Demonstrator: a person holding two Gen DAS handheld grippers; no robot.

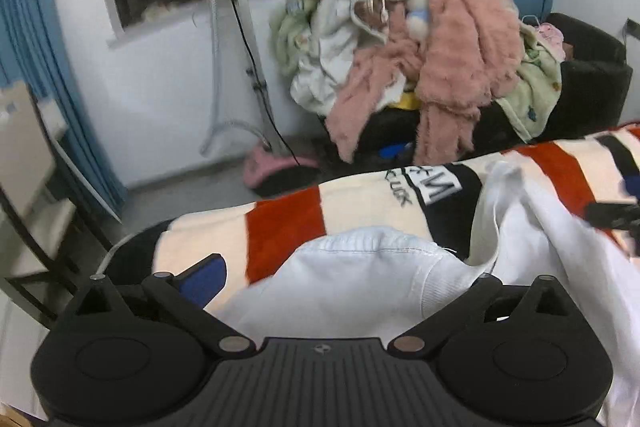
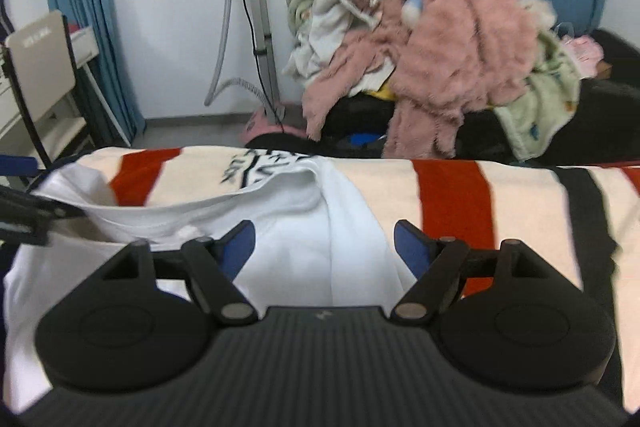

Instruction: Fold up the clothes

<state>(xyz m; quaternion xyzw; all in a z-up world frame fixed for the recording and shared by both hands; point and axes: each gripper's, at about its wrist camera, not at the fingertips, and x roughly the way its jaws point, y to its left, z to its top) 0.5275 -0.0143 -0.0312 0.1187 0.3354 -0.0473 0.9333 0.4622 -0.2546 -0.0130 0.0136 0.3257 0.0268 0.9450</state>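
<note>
Right now your right gripper (image 2: 325,247) has its fingers (image 2: 408,245) spread wide, both blue pads in plain sight, with the white garment (image 2: 304,255) lying in the gap between them and neither pad pressing on it. It tilts forward and down over the cloth, level from side to side.

Your left gripper (image 1: 344,279) is harder to read: one blue pad shows at the left, but the white garment (image 1: 360,287) bulges up over the middle and hides the other finger, so you cannot tell whether those fingers are spread or pinching. It too points forward and down; in the right wrist view its dark frame (image 2: 28,215) sits at the garment's far left edge.

The garment lies rumpled on a striped blanket (image 2: 452,195) of cream, red and black, one edge lifted into a loose fold.

Beyond the blanket, a heap of pink, white and pale green clothes (image 2: 440,39) sits on dark furniture. To its left stands a garment steamer (image 2: 260,27) on a pole, before a white wall, a window and blue curtains (image 2: 80,7).
</note>
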